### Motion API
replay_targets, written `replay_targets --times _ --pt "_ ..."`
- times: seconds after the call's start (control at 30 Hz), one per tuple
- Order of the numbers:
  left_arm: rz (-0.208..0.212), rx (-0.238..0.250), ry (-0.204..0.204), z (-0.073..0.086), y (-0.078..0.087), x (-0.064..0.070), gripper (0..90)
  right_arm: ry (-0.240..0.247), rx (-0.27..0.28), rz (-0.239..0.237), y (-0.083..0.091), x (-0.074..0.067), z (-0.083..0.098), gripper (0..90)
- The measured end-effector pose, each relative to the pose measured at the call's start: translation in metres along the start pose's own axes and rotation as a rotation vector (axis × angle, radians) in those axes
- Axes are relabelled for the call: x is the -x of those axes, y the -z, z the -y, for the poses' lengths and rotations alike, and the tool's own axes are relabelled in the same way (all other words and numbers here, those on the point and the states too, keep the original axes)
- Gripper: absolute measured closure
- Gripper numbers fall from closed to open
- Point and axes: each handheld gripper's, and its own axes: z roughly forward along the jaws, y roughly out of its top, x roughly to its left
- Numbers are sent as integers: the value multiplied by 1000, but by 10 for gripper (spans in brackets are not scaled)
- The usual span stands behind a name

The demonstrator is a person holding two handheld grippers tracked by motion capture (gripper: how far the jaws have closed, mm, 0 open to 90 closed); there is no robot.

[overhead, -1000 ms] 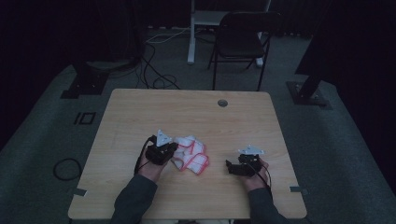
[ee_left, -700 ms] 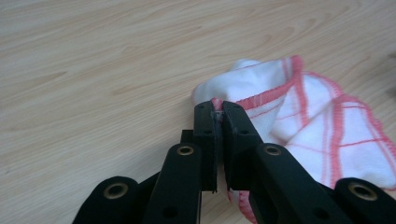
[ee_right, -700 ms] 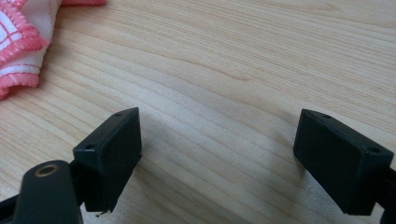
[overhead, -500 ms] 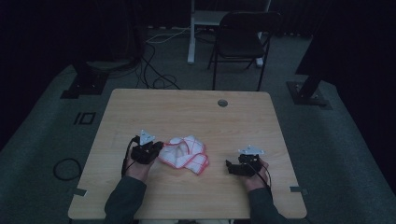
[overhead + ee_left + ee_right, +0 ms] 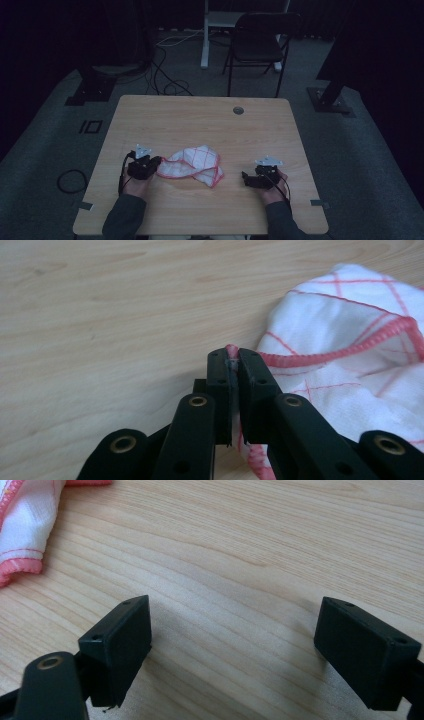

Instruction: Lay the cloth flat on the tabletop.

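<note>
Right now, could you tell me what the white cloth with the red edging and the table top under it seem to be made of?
The white cloth with red grid lines and red stitched edging looks like soft woven cotton: fuzzy matt surface, limp folds. The pale wooden table top shows running grain and a smooth, faintly satin finish; whether solid wood, veneer or printed laminate is hard to tell.

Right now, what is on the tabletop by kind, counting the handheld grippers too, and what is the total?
Cloths, white with red checks and red hem: 1
Handheld grippers: 2, the left gripper pinching the cloth's hem, the right gripper open beside it
Round grommets set in the table: 1
Total: 4
</note>
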Motion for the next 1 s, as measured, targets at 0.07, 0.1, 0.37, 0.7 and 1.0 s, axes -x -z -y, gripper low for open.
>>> replay_targets --times 0.07,0.1,0.37,0.7,1.0 --pt "-10 -10 6 4 1 -5 841 0 0 0 0 0 0 153" --pt "-18 -15 8 8 2 -8 830 0 0 0 0 0 0 153" --pt "-64 -10 53 17 13 -26 817 0 0 0 0 0 0 153" --pt "-39 61 -4 3 31 -7 805 0 0 0 0 0 0 153" --pt "40 69 -88 -10 24 27 779 0 0 0 0 0 0 153"
